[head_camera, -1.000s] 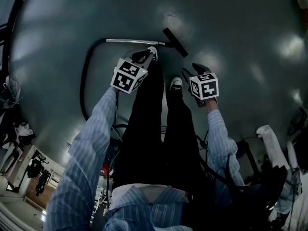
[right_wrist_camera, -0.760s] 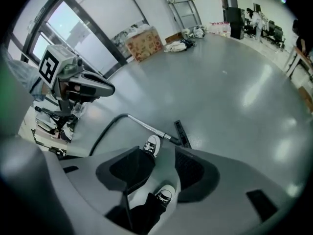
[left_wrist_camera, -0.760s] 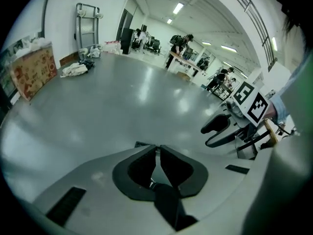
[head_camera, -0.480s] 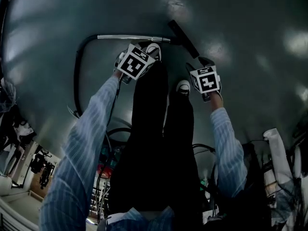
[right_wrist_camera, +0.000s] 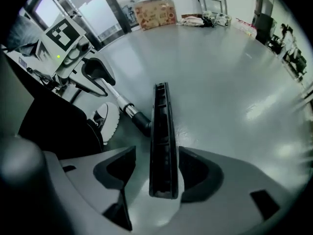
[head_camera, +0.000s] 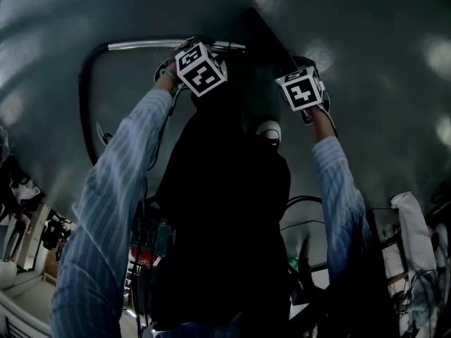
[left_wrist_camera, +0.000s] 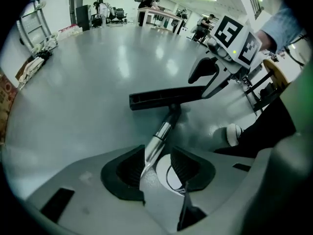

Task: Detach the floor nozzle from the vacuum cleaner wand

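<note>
A silver wand (head_camera: 169,45) lies on the grey floor, its far end plugged into a long black floor nozzle (head_camera: 264,37). In the left gripper view my left gripper (left_wrist_camera: 156,164) straddles the wand (left_wrist_camera: 155,146). Its jaws are opening and the pads do not press the tube. My right gripper (right_wrist_camera: 152,173) hangs over one end of the nozzle (right_wrist_camera: 161,141), which runs between its jaws. Those jaws are opening too, with a gap on both sides. Each gripper shows in the other's view: the right gripper (left_wrist_camera: 211,77) and the left gripper (right_wrist_camera: 95,72).
A black hose (head_camera: 86,104) curves from the wand's near end back past the person's left side. A white shoe (left_wrist_camera: 234,133) stands close by the wand. Cables and gear lie behind the person. Desks and boxes stand far off at the room's edges.
The person has bent down. Both grippers have sunk from beside the legs to the floor, the left onto the wand and the right onto the nozzle.
</note>
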Available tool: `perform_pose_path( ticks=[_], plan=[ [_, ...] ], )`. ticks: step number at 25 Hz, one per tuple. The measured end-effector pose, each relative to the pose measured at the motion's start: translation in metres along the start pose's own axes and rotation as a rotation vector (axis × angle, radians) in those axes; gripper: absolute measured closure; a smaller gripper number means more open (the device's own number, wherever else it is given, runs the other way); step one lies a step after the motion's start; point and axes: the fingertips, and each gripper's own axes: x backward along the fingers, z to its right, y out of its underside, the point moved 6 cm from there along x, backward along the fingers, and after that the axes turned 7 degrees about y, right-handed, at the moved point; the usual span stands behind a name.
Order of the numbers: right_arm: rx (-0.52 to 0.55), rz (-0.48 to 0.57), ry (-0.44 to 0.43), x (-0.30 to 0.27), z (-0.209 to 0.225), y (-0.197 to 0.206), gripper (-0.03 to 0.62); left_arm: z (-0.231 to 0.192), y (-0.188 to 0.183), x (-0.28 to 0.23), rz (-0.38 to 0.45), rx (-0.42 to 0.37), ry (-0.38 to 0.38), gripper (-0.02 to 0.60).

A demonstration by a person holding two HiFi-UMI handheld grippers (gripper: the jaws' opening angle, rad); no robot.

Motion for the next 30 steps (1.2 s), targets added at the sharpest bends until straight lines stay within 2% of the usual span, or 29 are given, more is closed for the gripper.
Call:
perform_pose_path(
  ticks=[8, 11, 13, 18, 22, 26, 30],
  plan=[
    [0.004, 0.006, 0.033, -0.038, 0.014, 0.025, 0.341, 0.009, -0.021, -0.075, -0.114, -0.234, -0.021, 0.423],
    [-0.037, -0.007, 0.04, -0.034, 0.016, 0.018, 0.342, 0.011, -0.026, -0.084, -0.162, -0.318, -0.017, 0.423],
    [-0.067, -0.005, 0.043, -0.03, 0.015, 0.013, 0.359, 0.008, -0.024, -0.086, -0.179, -0.344, -0.028, 0.422],
    [-0.058, 0.004, 0.111, -0.028, 0.016, 0.014, 0.37, 0.004, -0.016, -0.085, -0.167, -0.311, -0.026, 0.422],
    [-0.083, -0.035, 0.15, -0.03, 0.039, 0.036, 0.37, 0.002, -0.011, -0.087, -0.177, -0.289, -0.034, 0.422],
    [-0.144, -0.075, 0.133, -0.028, 0.054, 0.058, 0.37, -0.001, 0.0, -0.085, -0.182, -0.272, -0.056, 0.422],
    [-0.164, -0.145, 0.067, -0.03, 0.044, 0.067, 0.369, -0.005, 0.008, -0.076, -0.162, -0.218, -0.085, 0.422]
  ],
)
